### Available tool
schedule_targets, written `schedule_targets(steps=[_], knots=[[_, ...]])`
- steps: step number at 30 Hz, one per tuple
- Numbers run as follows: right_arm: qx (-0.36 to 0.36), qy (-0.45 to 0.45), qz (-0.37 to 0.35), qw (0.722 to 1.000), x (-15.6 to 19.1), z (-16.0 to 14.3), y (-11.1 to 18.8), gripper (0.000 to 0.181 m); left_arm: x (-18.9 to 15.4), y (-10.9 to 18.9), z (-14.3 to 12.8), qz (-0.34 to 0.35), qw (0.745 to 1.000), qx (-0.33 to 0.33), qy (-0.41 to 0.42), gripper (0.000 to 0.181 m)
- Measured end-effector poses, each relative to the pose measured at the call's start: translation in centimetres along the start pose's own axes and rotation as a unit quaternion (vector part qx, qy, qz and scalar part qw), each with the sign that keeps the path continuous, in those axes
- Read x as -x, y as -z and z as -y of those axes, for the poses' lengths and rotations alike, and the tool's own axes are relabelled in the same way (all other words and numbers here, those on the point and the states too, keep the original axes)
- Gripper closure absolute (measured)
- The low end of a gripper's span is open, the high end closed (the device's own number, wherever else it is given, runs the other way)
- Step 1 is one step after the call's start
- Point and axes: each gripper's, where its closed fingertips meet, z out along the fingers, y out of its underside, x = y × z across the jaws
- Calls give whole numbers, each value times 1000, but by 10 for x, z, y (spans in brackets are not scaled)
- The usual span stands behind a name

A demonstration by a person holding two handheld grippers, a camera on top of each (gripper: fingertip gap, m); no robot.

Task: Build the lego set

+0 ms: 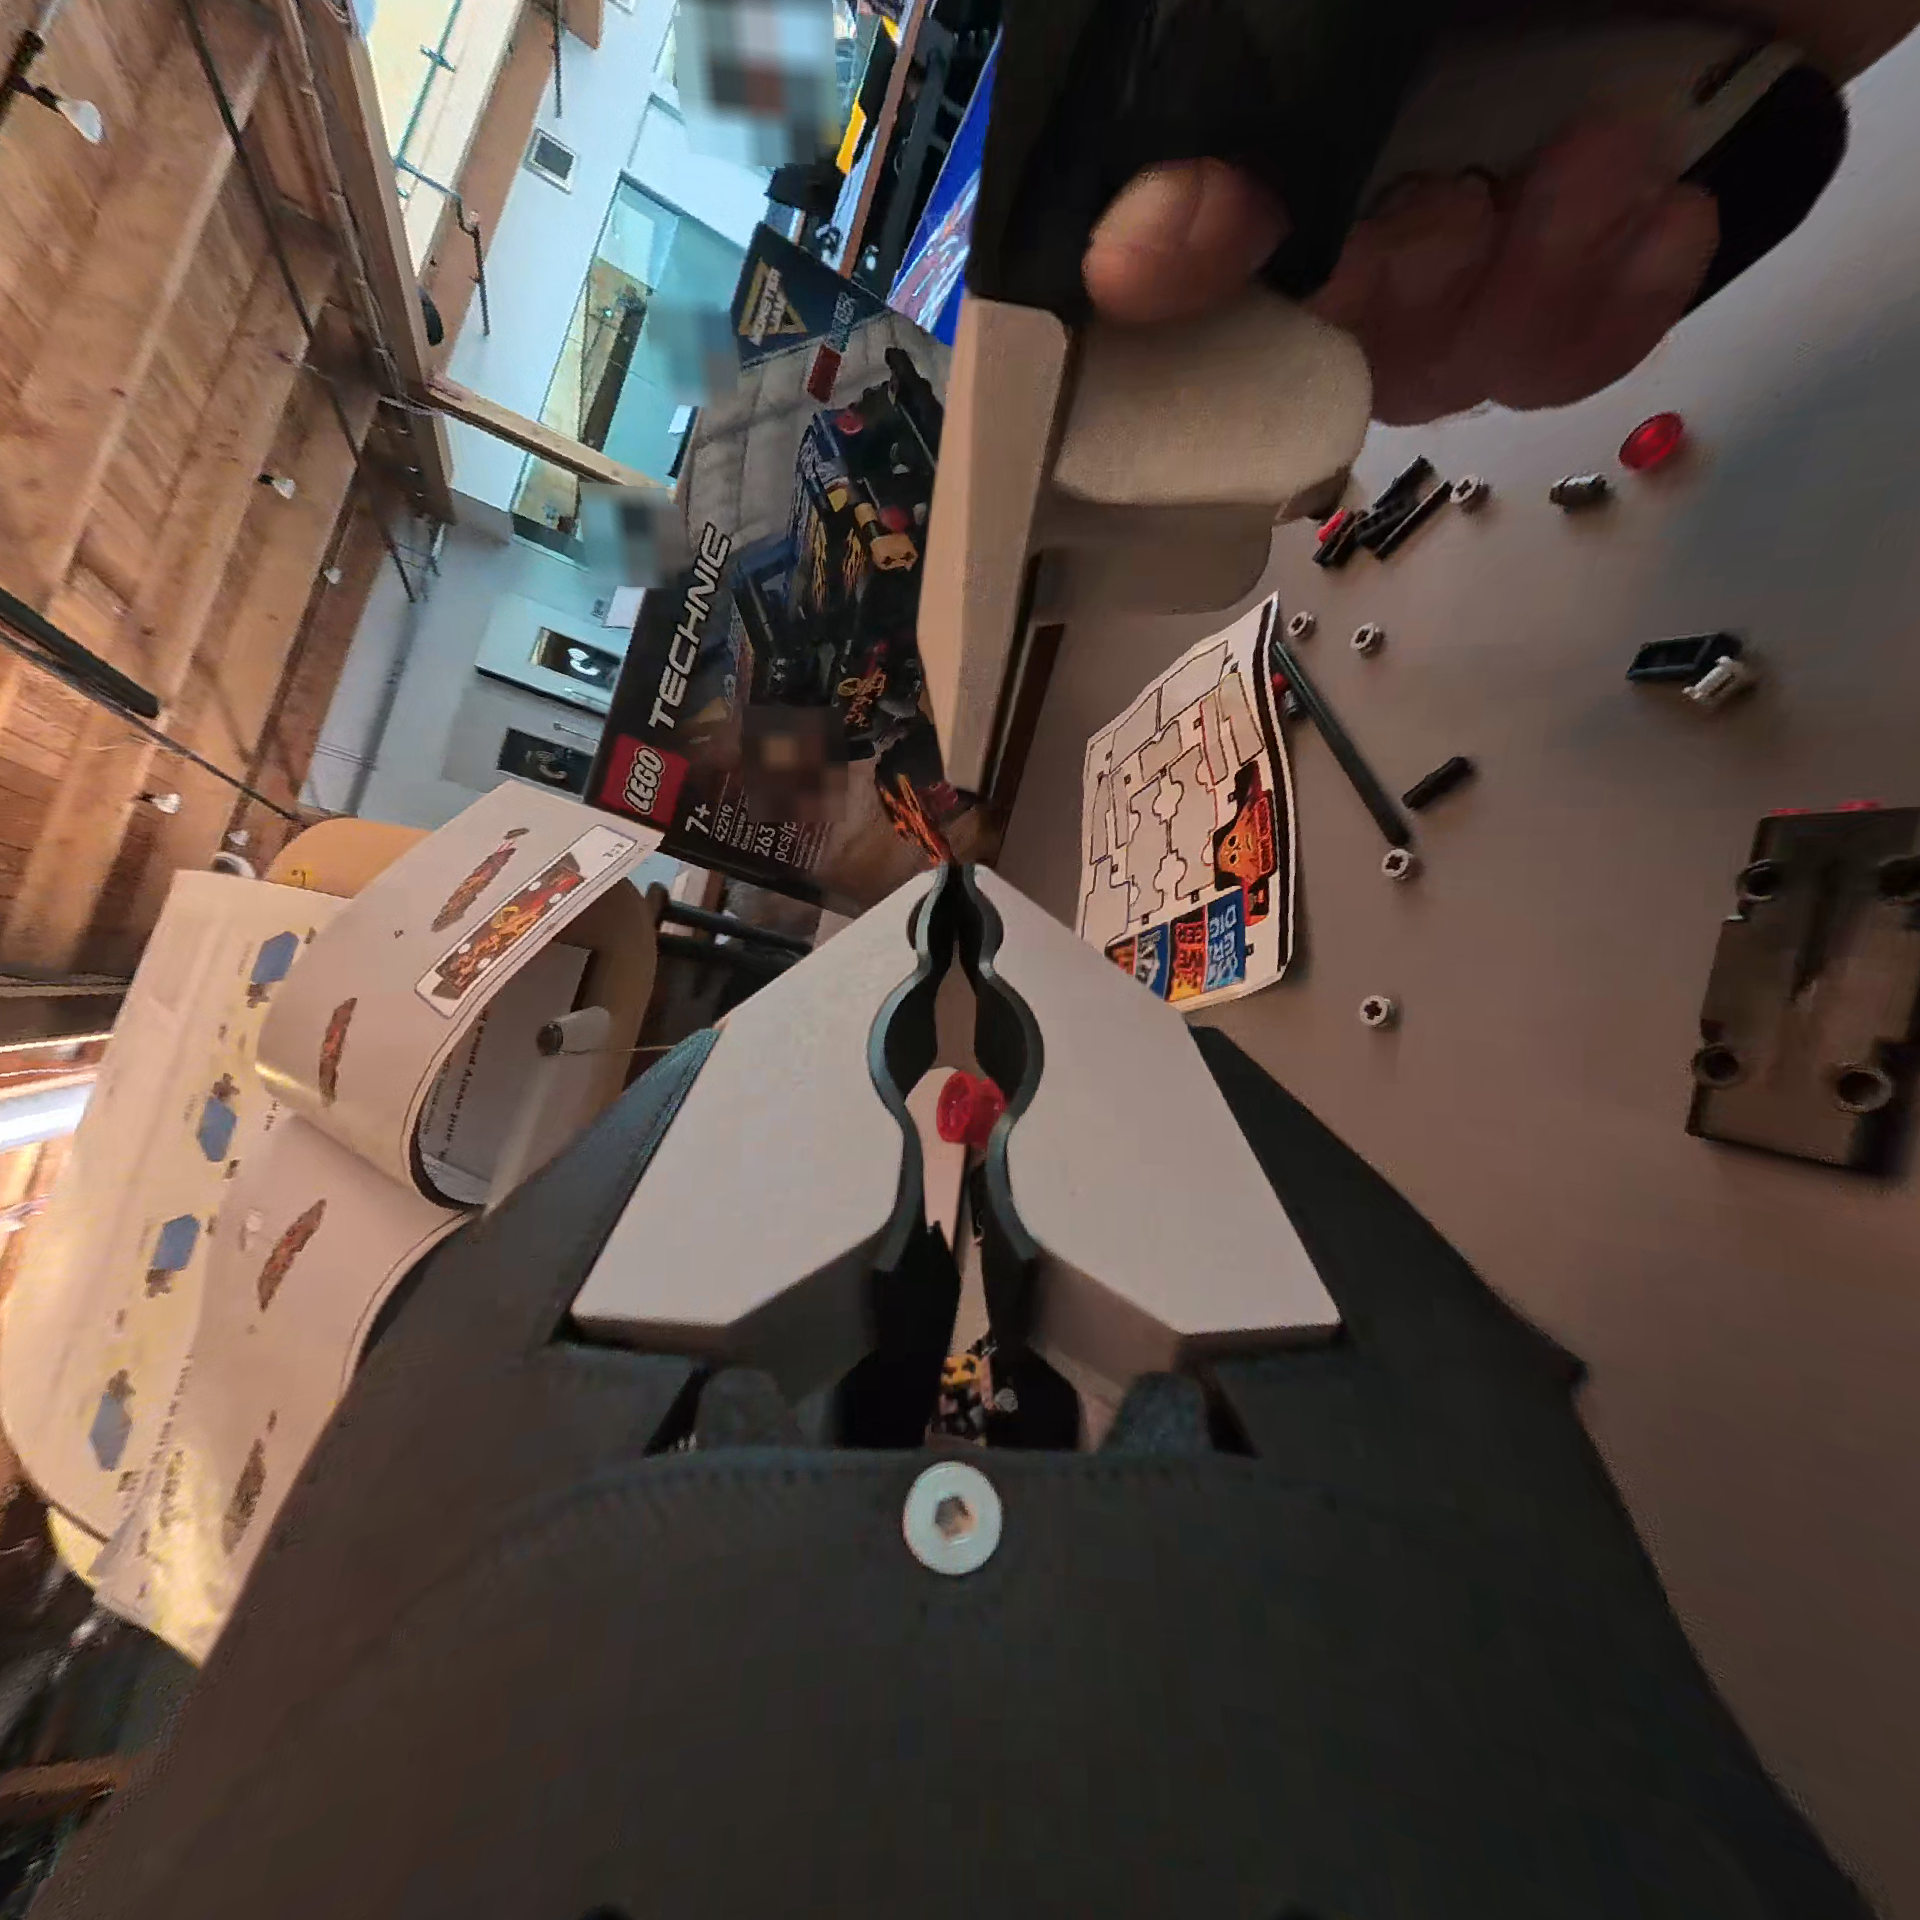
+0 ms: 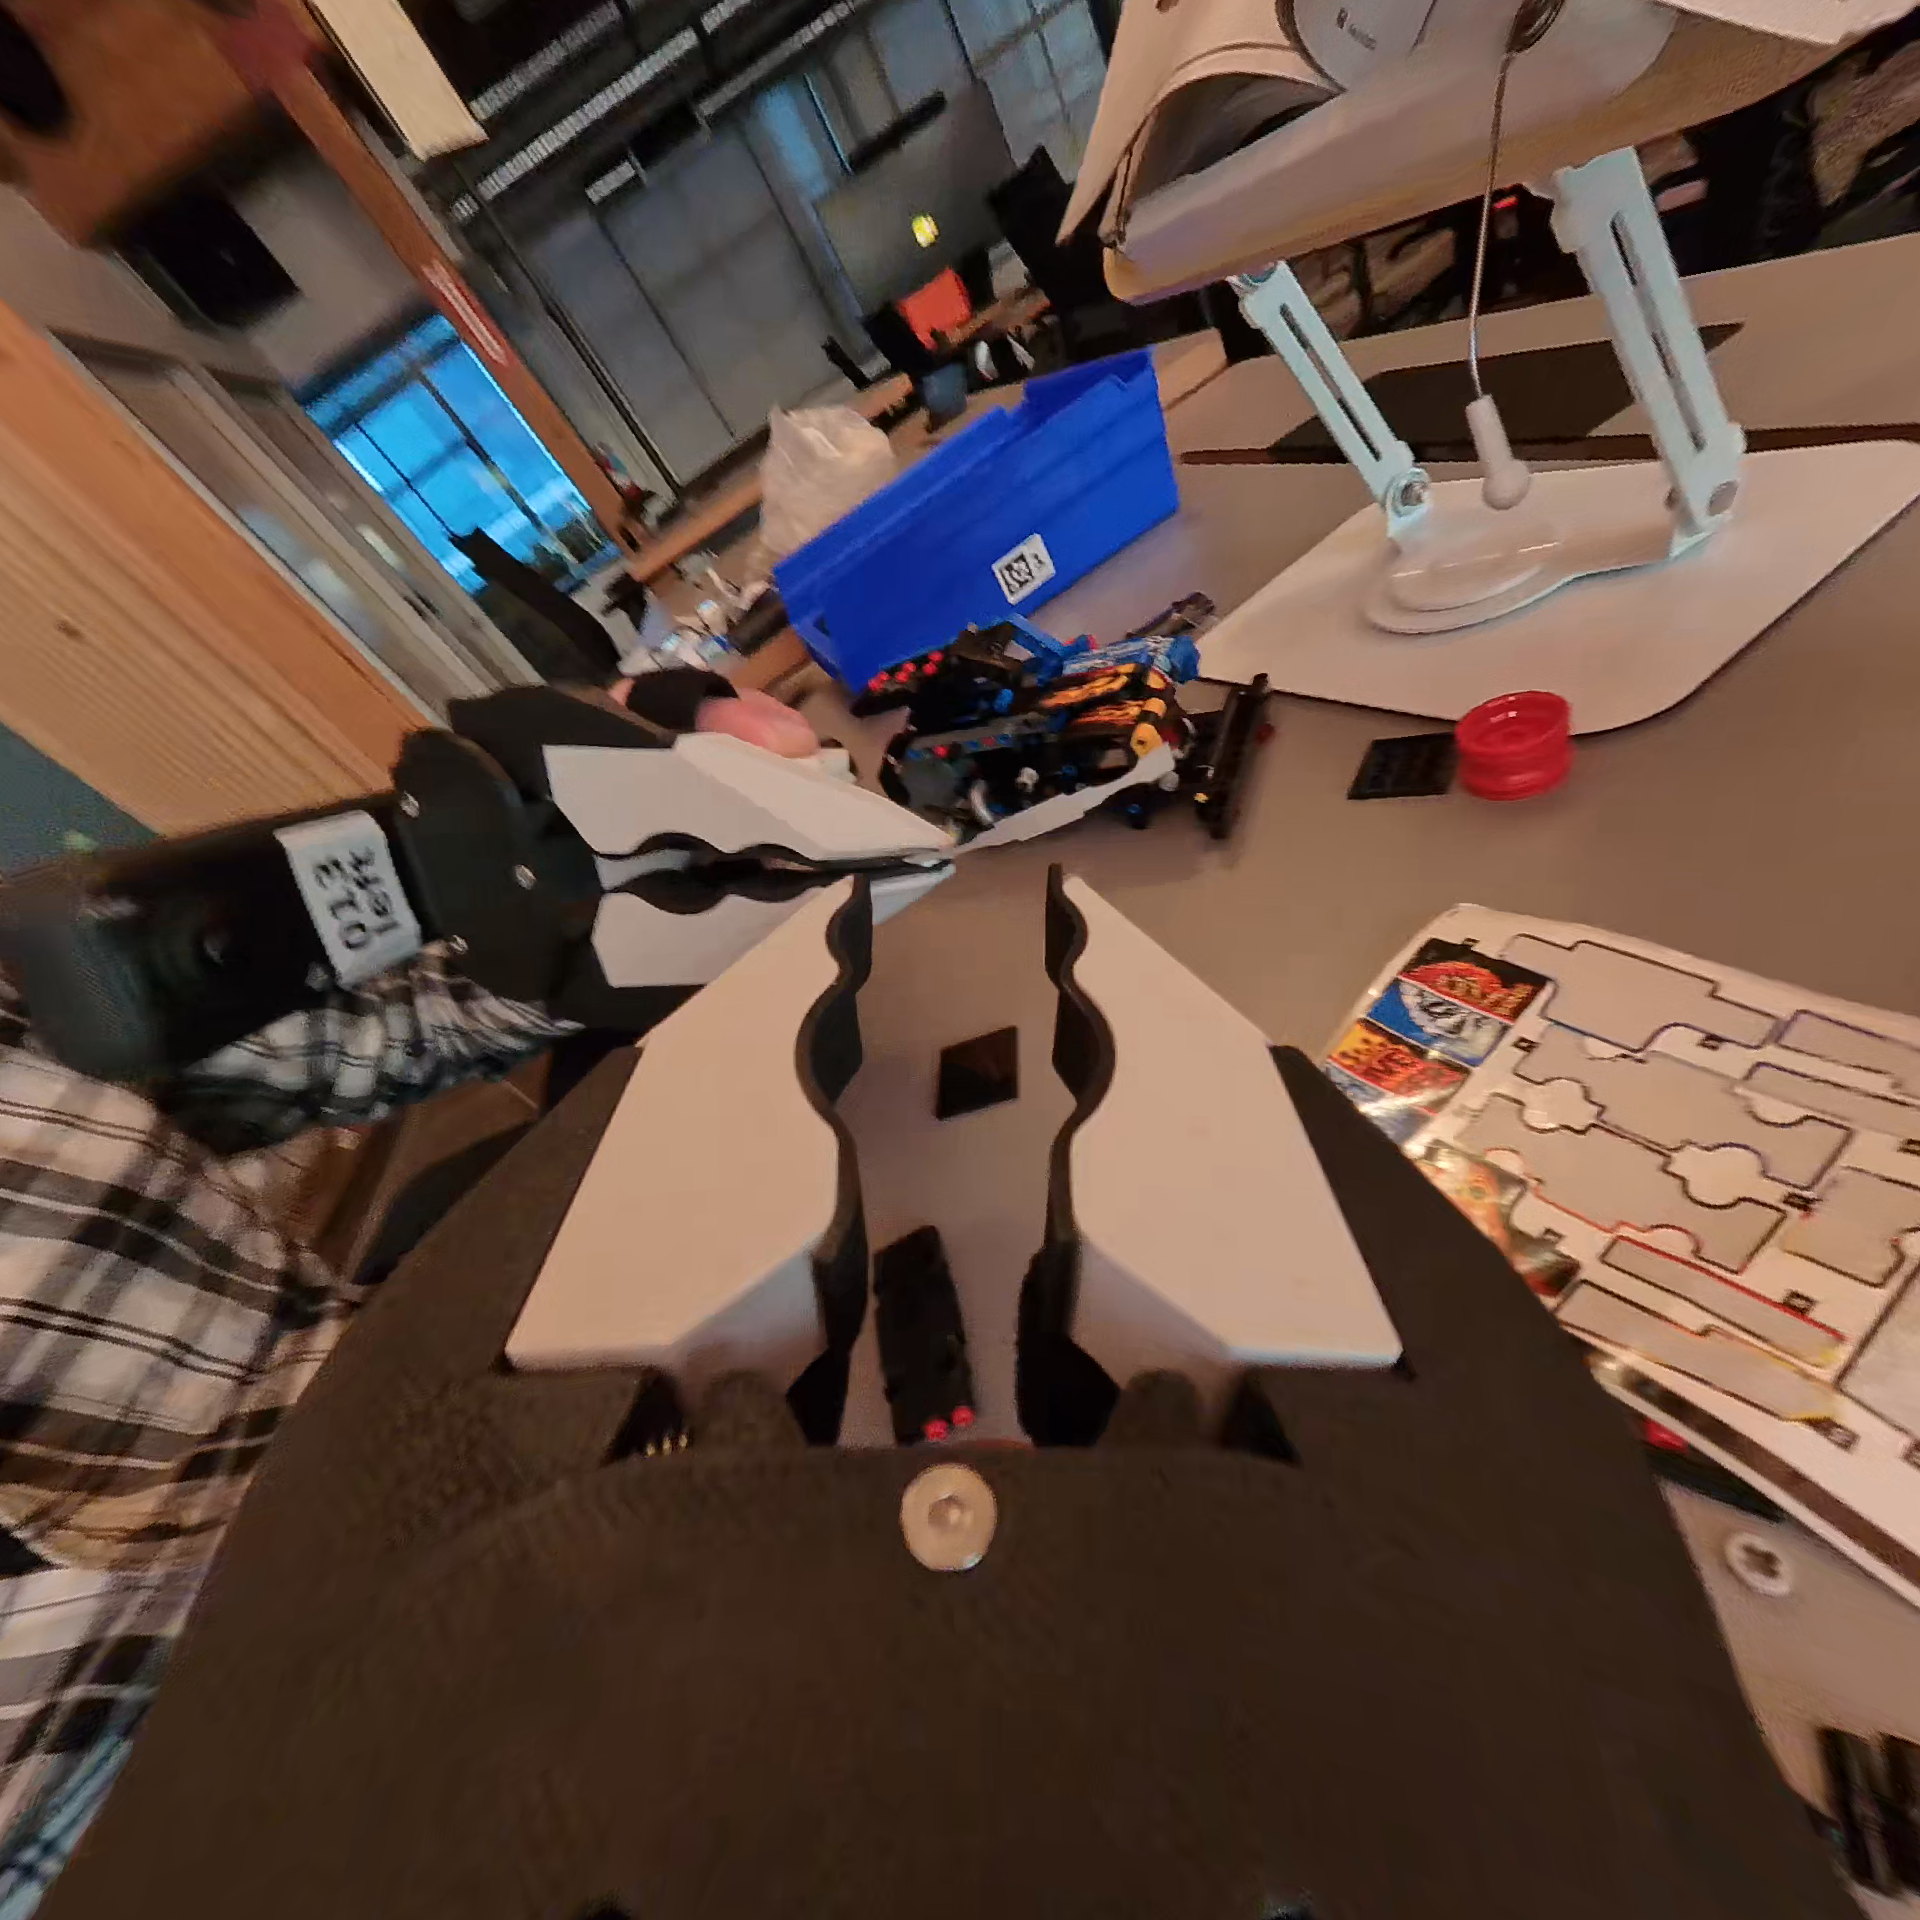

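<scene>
We see our left gripper with its two fingers pressed together at the tips, above the grey table. The sticker sheet lies just beside these tips. Beyond the sheet, near it, lie a long black axle and several small grey pieces. The black set box stands on the opposite side of the sheet, and our right gripper hangs between them.
</scene>
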Motion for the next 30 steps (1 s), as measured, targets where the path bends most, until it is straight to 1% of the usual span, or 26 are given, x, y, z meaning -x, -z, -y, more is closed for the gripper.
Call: schedule_targets(steps=[1,3,4,7,9,16,19,22,26,30], knots=[[-10,-15,12,1000,2,2,2,150,-1,-1,0,4,1000,3,-10,181],[-29,-36,32,998,5,7,5,156,-2,-3,-1,12,999,15,-35,181],[-29,-42,32,998,4,6,5,159,-4,-4,0,15,999,17,-43,181],[-14,-54,24,998,-1,-2,0,159,-8,-6,2,19,998,24,-63,181],[-14,-60,15,998,-5,-2,1,163,-10,-7,3,22,997,25,-70,181],[-11,-71,-8,997,-14,-5,6,165,-6,-11,-5,30,997,44,-61,181],[-9,-82,-3,997,-14,-8,5,167,-6,-10,-5,33,996,48,-63,181],[-20,-95,24,995,-6,-4,5,167,-7,-11,-4,33,996,50,-66,181],[-15,-106,38,994,-2,-8,-1,169,-10,-11,-2,33,995,50,-75,181],[-18,-107,40,993,-2,-8,-2,180,-12,-11,0,32,995,48,-83,181]])
